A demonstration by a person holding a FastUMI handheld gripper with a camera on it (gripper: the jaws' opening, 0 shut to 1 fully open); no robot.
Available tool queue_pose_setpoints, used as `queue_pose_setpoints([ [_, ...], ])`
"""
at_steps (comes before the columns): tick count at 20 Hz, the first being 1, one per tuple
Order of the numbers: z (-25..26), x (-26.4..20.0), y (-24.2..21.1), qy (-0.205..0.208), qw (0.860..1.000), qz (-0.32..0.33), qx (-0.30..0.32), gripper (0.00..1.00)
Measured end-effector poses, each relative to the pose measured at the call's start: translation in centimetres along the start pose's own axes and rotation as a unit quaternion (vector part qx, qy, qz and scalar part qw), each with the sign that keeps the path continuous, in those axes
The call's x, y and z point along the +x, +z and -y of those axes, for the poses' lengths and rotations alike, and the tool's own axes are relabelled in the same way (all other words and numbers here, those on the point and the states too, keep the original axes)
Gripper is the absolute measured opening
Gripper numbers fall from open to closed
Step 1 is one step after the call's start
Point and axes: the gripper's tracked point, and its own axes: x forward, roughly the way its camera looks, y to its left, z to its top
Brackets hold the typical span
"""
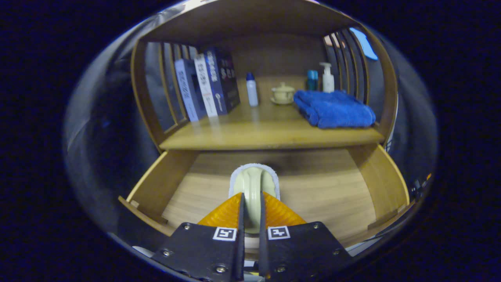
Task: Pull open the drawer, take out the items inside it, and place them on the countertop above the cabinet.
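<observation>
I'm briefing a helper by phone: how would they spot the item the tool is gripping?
Find the open wooden drawer under the shelf with the blue towel. Over it, the tool pinches a pale cream handled brush, the only thing there with a white fuzzy rim.

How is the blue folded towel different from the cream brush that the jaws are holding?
The blue folded towel lies free on the wooden countertop; the cream brush is clamped by its handle in the gripper, over the open drawer. The towel is soft and wide, the brush narrow and rigid. Both are cleaning items.
</observation>
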Motion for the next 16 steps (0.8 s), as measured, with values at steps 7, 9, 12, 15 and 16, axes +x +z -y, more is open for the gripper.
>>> queue_pose_setpoints([
  [7,-1.4,-5.5,5.1,-0.021,0.989,0.137,-0.042,0.15],
  [9,-2.0,-6.7,6.8,-0.025,0.984,0.167,-0.052,0.15],
  [12,-2.8,-7.9,9.8,-0.025,0.979,0.194,-0.062,0.15],
  [15,-3.3,-8.1,13.1,-0.031,0.975,0.212,-0.066,0.15],
  [16,-3.4,-7.9,14.2,-0.032,0.974,0.215,-0.063,0.15],
])
